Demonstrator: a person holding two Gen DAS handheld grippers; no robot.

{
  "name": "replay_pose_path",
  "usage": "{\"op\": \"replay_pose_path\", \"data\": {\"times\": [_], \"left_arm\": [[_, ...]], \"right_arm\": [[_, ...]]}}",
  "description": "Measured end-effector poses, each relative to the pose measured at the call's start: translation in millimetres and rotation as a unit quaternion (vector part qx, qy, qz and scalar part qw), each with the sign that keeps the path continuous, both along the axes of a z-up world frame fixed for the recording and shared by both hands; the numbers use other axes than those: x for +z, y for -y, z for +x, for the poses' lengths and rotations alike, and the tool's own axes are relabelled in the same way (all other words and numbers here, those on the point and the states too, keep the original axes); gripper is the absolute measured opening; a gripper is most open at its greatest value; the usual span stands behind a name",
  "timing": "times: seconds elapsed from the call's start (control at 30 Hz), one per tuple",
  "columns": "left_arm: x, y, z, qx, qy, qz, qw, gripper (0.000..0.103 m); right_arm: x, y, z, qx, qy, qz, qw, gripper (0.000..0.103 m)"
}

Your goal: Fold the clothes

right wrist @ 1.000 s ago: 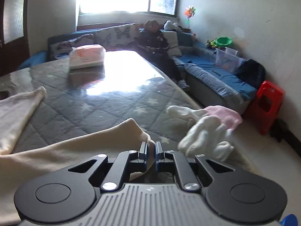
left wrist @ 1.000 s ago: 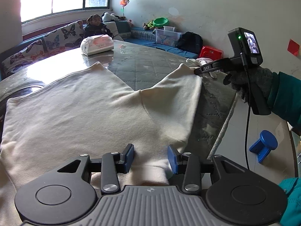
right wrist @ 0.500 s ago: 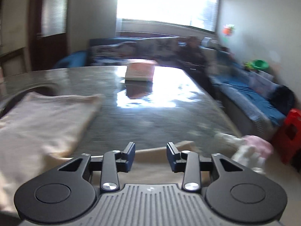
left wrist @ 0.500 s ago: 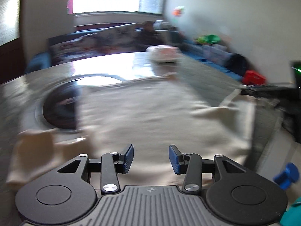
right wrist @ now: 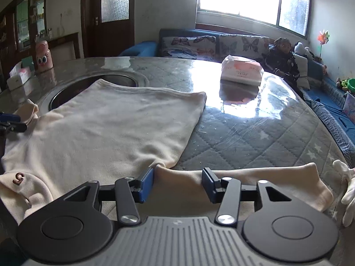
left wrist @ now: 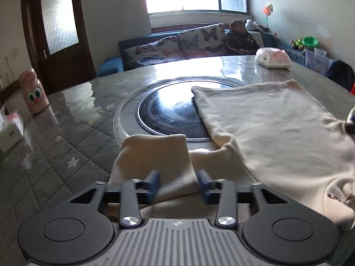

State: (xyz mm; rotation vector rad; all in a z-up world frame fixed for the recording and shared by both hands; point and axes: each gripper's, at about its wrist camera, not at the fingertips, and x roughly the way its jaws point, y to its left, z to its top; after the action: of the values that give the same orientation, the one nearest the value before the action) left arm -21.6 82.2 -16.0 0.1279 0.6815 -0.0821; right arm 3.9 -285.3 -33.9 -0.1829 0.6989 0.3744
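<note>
A cream sweatshirt (left wrist: 266, 128) lies spread flat on the round grey quilted table (left wrist: 66, 146), its body also filling the left of the right wrist view (right wrist: 115, 128). My left gripper (left wrist: 178, 186) is open, its jaws straddling the left sleeve (left wrist: 155, 155), which lies folded near the table's dark centre disc. My right gripper (right wrist: 178, 184) is open, its jaws either side of the right sleeve (right wrist: 266, 184), which stretches rightward along the table's near edge. The left gripper's blue fingertips (right wrist: 10, 122) show at the far left of the right wrist view.
A dark lazy-susan disc (left wrist: 168, 113) sits mid-table, partly under the shirt. A tissue pack (right wrist: 241, 69) lies at the far side. A pink bottle (left wrist: 33, 90) and a tissue box (left wrist: 8, 130) stand at the left. White gloves (right wrist: 348, 190) hang off the right edge.
My right gripper has opened and let go of the sleeve it pinched a second ago. Both grippers have swung left; the left one now sits over the left sleeve.
</note>
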Motion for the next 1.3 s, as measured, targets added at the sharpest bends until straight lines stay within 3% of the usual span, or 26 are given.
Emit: {"op": "replay_pose_path", "data": {"times": [0.03, 0.1, 0.2, 0.37, 0.53, 0.73, 0.93, 1.2, 1.3], "left_arm": [[1, -4, 2, 0.004, 0.0, -0.002, 1.0, 0.018], [5, -15, 2, 0.015, 0.004, -0.011, 0.9998, 0.013], [13, -37, 1, 0.039, 0.014, -0.034, 0.9986, 0.012], [26, -82, 2, 0.108, 0.031, -0.038, 0.9929, 0.012], [26, -116, 4, 0.151, 0.027, -0.036, 0.9875, 0.011], [17, -132, 0, 0.167, 0.014, -0.047, 0.9848, 0.011], [19, -140, -6, 0.172, 0.018, -0.053, 0.9835, 0.011], [21, -154, -10, 0.19, 0.016, -0.044, 0.9807, 0.012], [16, -160, -8, 0.196, 0.009, -0.044, 0.9795, 0.019]], "right_arm": [[-1, 1, 0, -0.001, -0.002, -0.002, 1.0, 0.052], [-2, 1, 0, -0.003, -0.005, -0.004, 1.0, 0.052], [-2, 1, 0, -0.003, -0.007, -0.009, 1.0, 0.053], [3, -8, -1, 0.01, 0.001, -0.029, 1.0, 0.053], [20, -40, -7, 0.087, 0.002, -0.032, 0.996, 0.053], [28, -114, -27, 0.242, -0.013, -0.022, 0.97, 0.052], [20, -182, -50, 0.373, -0.018, -0.01, 0.928, 0.048], [-2, -208, -59, 0.427, -0.047, -0.013, 0.903, 0.047], [-3, -206, -65, 0.436, -0.048, -0.018, 0.898, 0.047]]}}
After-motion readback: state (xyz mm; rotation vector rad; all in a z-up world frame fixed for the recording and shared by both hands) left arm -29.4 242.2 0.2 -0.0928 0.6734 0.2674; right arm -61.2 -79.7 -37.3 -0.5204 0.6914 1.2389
